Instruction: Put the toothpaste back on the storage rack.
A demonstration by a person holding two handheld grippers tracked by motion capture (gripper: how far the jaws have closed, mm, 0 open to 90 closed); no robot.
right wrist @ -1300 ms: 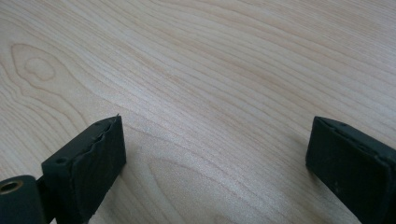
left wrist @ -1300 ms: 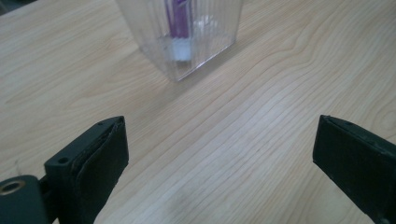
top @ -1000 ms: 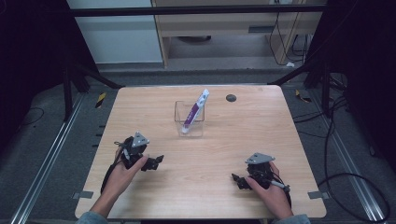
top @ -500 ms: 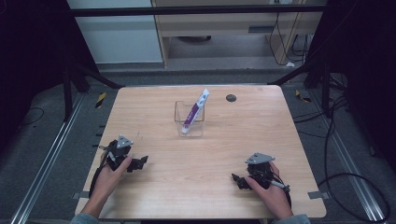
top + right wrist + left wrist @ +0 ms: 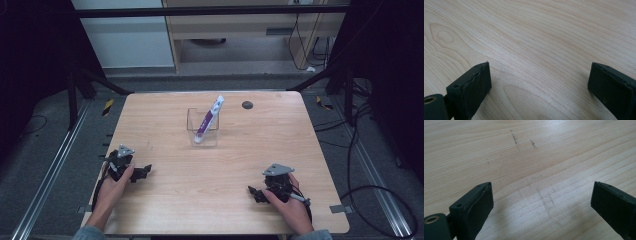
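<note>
Tube (image 5: 209, 118): white and purple
Container (image 5: 203, 128): clear
Table (image 5: 220, 200): pale wood grain
Left gripper (image 5: 145, 171), right gripper (image 5: 252, 192): black

- light wood table (image 5: 220, 170), rounded corners, a few dark scuffs
- clear box (image 5: 203, 134) stands on it, holding a tilted purple-white tube (image 5: 209, 119)
- small dark disc (image 5: 247, 104) right of box, near far edge

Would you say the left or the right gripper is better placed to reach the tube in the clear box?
Left, narrowly. The left gripper rests open somewhat nearer the box holding the tube than the right gripper, also open.
</note>
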